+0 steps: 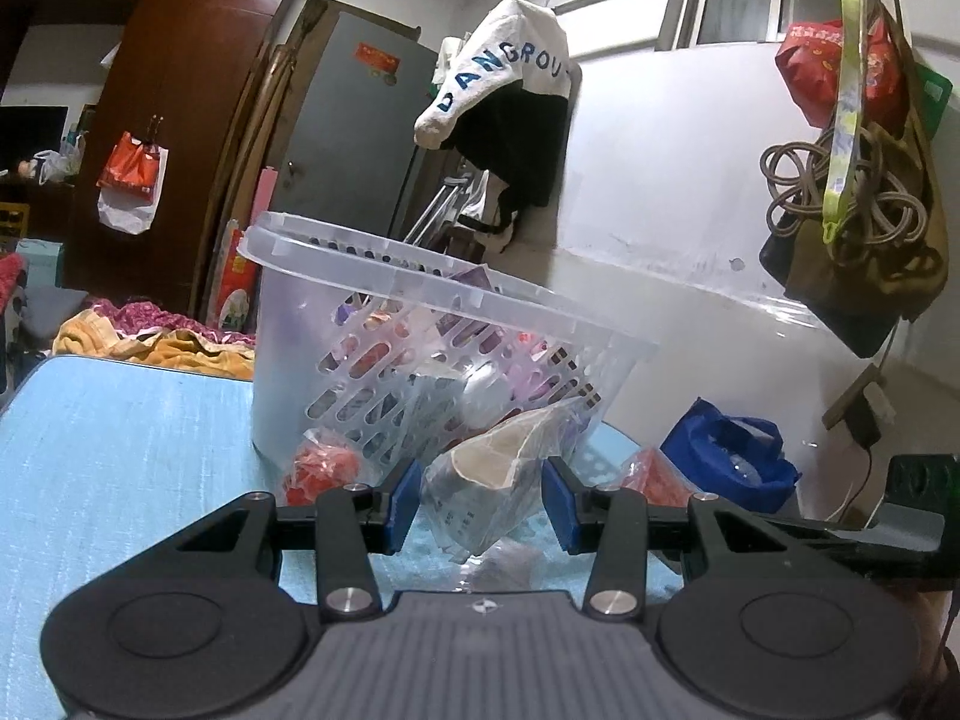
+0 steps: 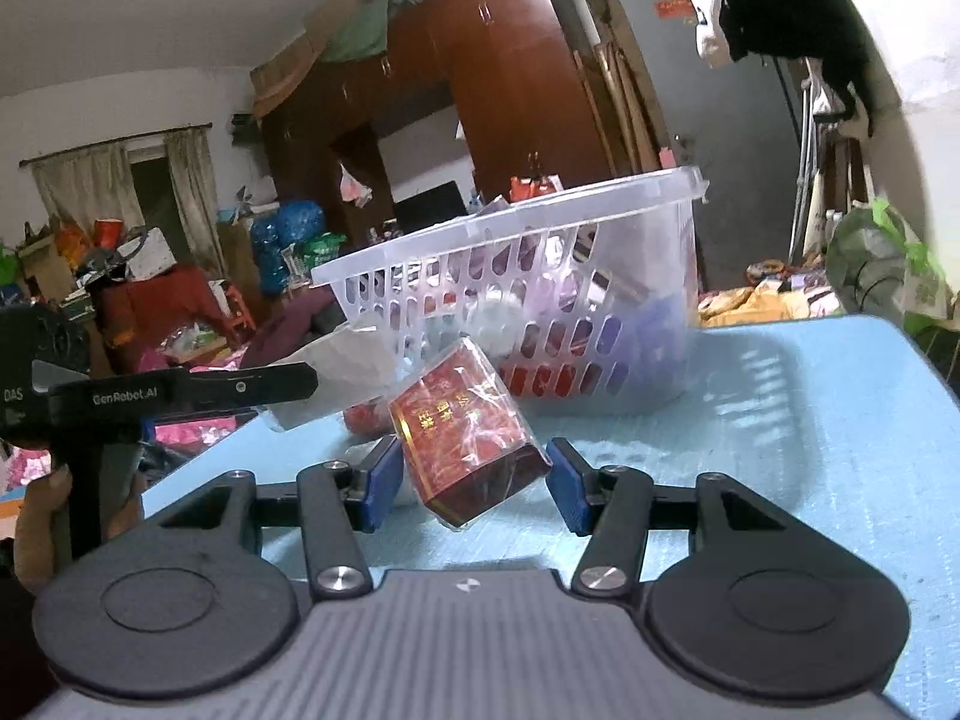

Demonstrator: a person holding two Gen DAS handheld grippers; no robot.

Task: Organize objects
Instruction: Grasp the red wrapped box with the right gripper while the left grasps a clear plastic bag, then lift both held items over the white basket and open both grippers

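My left gripper point(image 1: 480, 507) is shut on a clear plastic packet point(image 1: 489, 477) with beige and grey contents, both blue pads pressed to its sides. The packet hangs just in front of a translucent slotted basket point(image 1: 336, 276) that holds several wrapped items. My right gripper point(image 2: 474, 486) is shut on a red box point(image 2: 465, 444) in clear wrap, tilted, close to the same basket point(image 2: 678, 324). In the right wrist view the left gripper point(image 2: 312, 381) comes in from the left with its packet point(image 2: 354, 369). A red packet point(image 1: 321, 462) lies on the table at the basket's foot.
The basket stands on a light blue table point(image 1: 120, 432) whose far edge runs just behind it. A person's hand point(image 2: 42, 516) holds the left gripper. Around the table are a blue bag point(image 1: 732, 450), hung bags and cables point(image 1: 852, 228), and piled cloth point(image 1: 156, 342).
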